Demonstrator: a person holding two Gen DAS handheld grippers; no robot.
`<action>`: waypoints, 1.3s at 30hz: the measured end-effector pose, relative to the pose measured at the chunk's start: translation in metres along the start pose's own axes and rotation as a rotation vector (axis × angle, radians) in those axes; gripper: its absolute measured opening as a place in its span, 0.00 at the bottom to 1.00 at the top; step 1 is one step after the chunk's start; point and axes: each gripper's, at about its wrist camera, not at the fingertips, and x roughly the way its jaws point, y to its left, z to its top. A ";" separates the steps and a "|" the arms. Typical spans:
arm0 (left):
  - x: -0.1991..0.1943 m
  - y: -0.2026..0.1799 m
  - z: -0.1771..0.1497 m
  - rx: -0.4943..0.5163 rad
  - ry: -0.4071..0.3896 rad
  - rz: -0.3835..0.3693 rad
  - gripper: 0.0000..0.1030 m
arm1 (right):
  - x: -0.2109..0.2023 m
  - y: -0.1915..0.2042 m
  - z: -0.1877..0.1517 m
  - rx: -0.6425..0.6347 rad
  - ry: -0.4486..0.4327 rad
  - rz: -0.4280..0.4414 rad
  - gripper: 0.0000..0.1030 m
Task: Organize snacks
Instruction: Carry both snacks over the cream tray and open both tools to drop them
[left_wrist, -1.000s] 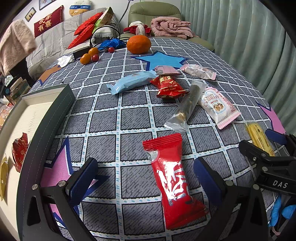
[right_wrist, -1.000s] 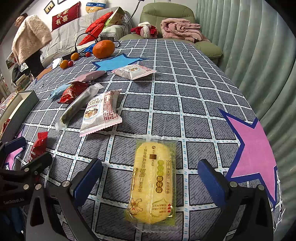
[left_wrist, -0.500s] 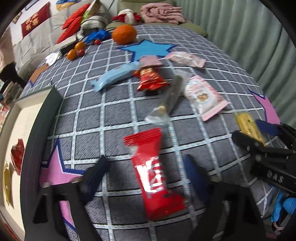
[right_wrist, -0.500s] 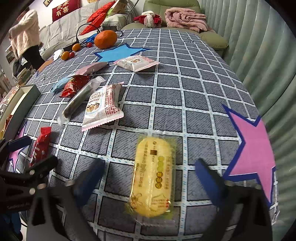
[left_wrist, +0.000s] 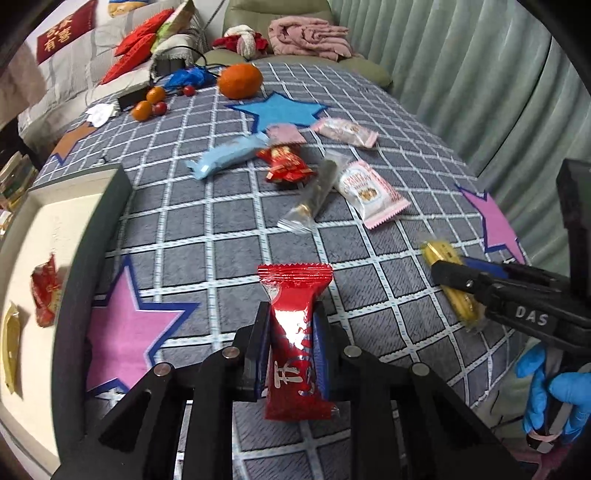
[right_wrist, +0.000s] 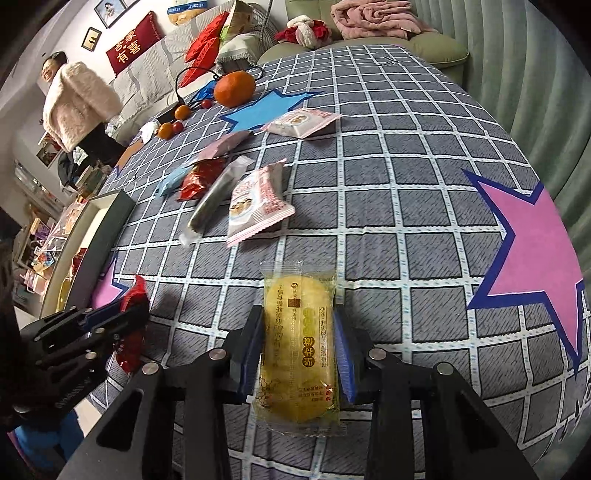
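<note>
The left wrist view looks straight into the box at the table's left edge: a pale floor behind a dark wall, with a red packet and a gold-wrapped piece already lying inside. The right wrist view catches only the box's dark wall edge-on and little of its contents. It does show a person in a fluffy cream jacket standing beside the sofa, who does not appear in the left wrist view.

The left gripper has its jaws closing on the red snack packet, the blue pads against both long sides. The packet is glossy red foil with white characters and crimped ends, its far end fanning out past the fingertips over the checked tablecloth.

The right gripper likewise has its jaws closing on the yellow pastry packet, pads touching its sides. This is a clear wrapper with an oval yellow cake inside, printed with green discs and a small brown square. From the left wrist view the same packet shows only as a blurred yellow strip under a black finger, with a blue-gloved hand on the handle.

Farther up the table lie a pink-edged biscuit packet, a long clear-wrapped stick, a small red pouch, a light blue bar and a large orange.
</note>
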 end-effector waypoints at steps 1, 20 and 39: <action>-0.002 0.004 0.000 -0.008 -0.002 0.002 0.22 | 0.001 0.003 0.001 -0.008 0.004 -0.005 0.36; 0.010 0.013 -0.025 0.034 0.035 0.084 0.23 | 0.013 0.037 -0.014 -0.154 0.016 -0.196 0.37; -0.097 0.112 0.001 -0.186 -0.223 0.096 0.22 | -0.005 0.146 0.034 -0.232 -0.018 0.074 0.37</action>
